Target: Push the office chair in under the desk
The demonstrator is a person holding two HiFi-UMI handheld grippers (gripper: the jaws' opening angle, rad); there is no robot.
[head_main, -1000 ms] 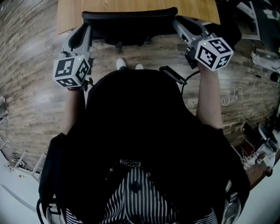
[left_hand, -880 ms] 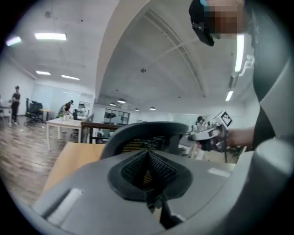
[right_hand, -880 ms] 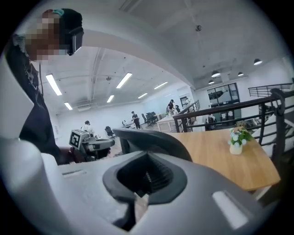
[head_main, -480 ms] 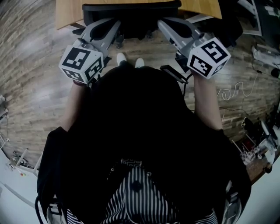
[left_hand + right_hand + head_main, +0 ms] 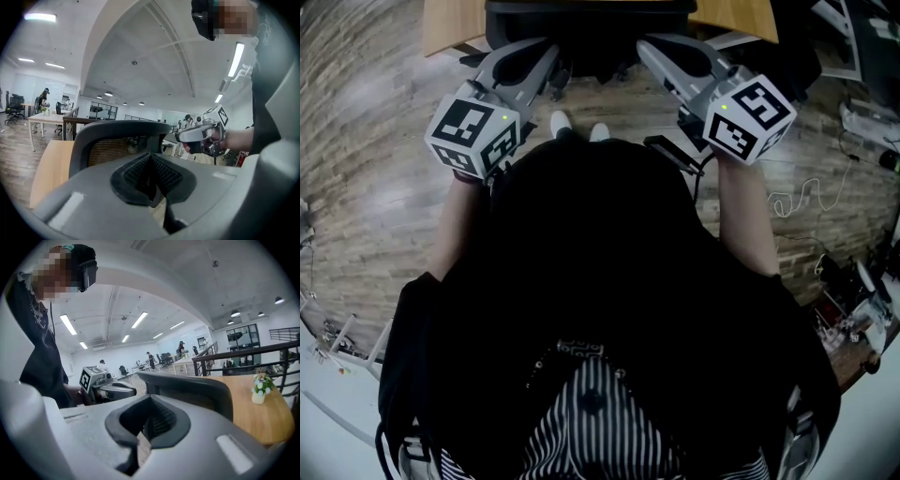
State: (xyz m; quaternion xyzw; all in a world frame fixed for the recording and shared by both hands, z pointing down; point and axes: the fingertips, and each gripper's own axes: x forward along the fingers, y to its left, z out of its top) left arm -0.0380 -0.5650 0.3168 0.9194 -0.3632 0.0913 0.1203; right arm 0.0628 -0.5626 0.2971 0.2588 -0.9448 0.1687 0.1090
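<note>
Looking down in the head view: the desk [image 5: 450, 23], a light wood top, runs along the upper edge. The office chair [image 5: 591, 23], black, stands with its back at the desk's near edge, overlapping the top. Wheels on its base show just below the back.

- The floor [image 5: 375, 187] on the near side of the desk is grey-brown wood plank with a dull sheen.
- The left gripper [image 5: 548, 52] and the right gripper [image 5: 645, 47] both aim at the desk, their tips near the chair back. Contact cannot be judged.
- White shoes [image 5: 577, 127] are on the floor between the grippers.
- Loose cables [image 5: 787, 202] lie on the floor off the desk's right end.

Left gripper view:
- The left gripper [image 5: 151, 180] has its jaws pressed together, with nothing between them.
- The chair [image 5: 117, 140] shows a mesh back in a grey frame just past the jaws, with the desk [image 5: 49, 168] behind it.
- The right gripper [image 5: 199, 135] hangs level beside the chair.
- The room is a large white open office with strip lights [image 5: 236, 58] overhead. A far table [image 5: 44, 119] stands well beyond the desk.

Right gripper view:
- The right gripper [image 5: 146, 425] also has its fingers together and holds nothing.
- The chair [image 5: 197, 390] back rises against the desk [image 5: 253, 423].
- A small flower vase [image 5: 258, 391] stands on the desk top.
- A dark railing [image 5: 243, 357] runs behind the desk.
- The left gripper [image 5: 105, 386] is visible on the chair's far side.
</note>
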